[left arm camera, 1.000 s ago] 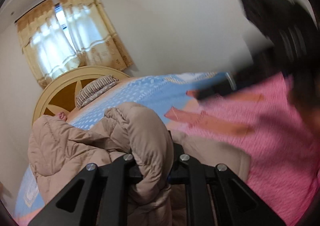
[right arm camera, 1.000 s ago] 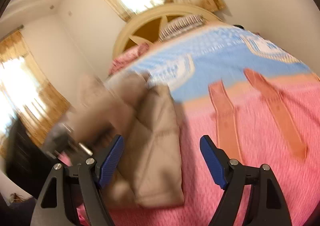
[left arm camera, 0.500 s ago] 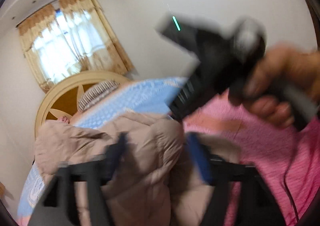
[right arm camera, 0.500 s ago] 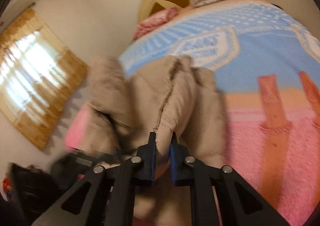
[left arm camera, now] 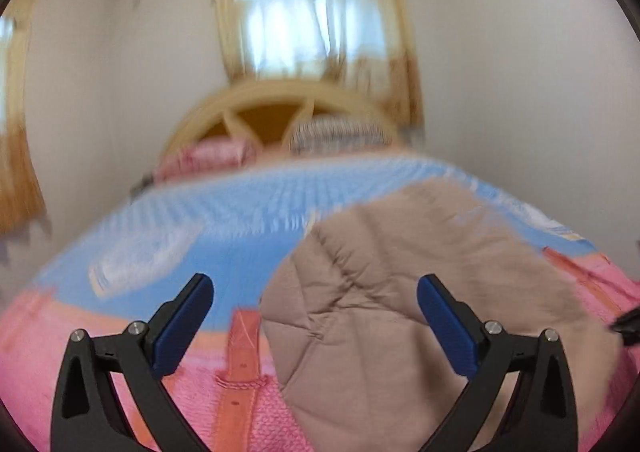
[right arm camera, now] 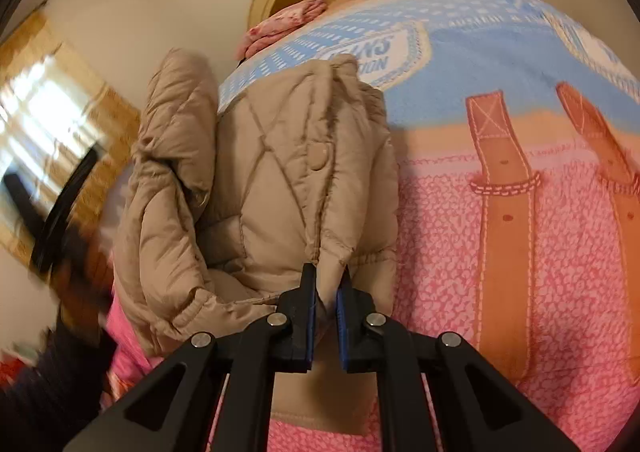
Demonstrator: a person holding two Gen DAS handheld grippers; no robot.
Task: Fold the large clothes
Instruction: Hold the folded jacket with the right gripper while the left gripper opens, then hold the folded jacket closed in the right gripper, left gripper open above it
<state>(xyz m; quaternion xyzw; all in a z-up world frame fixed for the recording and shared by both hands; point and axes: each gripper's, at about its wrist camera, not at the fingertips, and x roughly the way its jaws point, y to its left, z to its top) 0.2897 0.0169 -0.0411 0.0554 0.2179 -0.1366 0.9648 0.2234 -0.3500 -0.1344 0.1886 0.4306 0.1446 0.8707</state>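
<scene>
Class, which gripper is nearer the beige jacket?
Right. The right gripper is shut on a fold of the jacket; the left gripper hangs open above it, not gripping it.

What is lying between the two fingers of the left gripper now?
In the left wrist view, the left gripper is open. Between its fingers lie the edge of the beige quilted jacket, the bedspread and its orange strap print; nothing is held.
</scene>
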